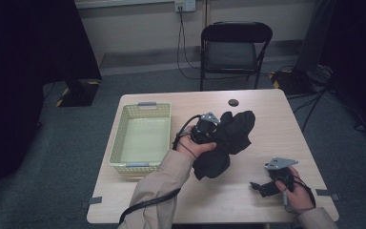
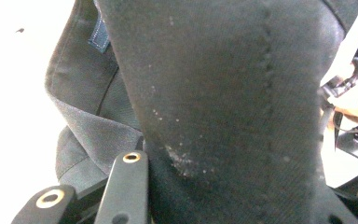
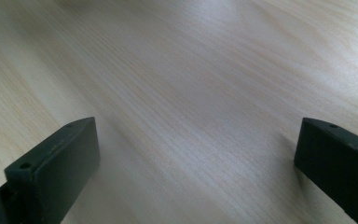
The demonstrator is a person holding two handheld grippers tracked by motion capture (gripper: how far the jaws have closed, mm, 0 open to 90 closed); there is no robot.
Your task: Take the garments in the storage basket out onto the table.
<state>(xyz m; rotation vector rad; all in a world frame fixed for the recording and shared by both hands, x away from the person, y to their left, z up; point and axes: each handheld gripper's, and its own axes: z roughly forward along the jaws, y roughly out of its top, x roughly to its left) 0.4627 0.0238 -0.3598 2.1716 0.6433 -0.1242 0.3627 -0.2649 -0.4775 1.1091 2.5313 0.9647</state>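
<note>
Cloth (image 1: 228,138) hangs bunched and dark from your left gripper (image 1: 218,130) in the high view, held above the middle of the table (image 1: 262,200), just right of the pale yellow basket (image 1: 119,138). The basket stands empty at the table's left side, so the step in hand looks like carrying the cloth toward it; the next move would call for swinging the bundle left over the basket's rim and lowering it before you let go, minding the loose folds that could drape over the edge. Your right gripper (image 1: 256,186) rests low near the table's right front corner, well apart from the cloth. Beyond the table you have a grey carpeted floor, a black folding chair (image 1: 235,50) against the far wall, cables running to a wall socket, and a small dark disc (image 1: 233,102) near the table's far edge.

In the left gripper view the cloth (image 2: 223,102) covers most of the frame, a stitched seam running down it, and the jaws are clenched on its fabric.

In the right gripper view the jaws stand wide apart, released, with nothing between them but light wood-grain table (image 3: 191,93) close beneath.
</note>
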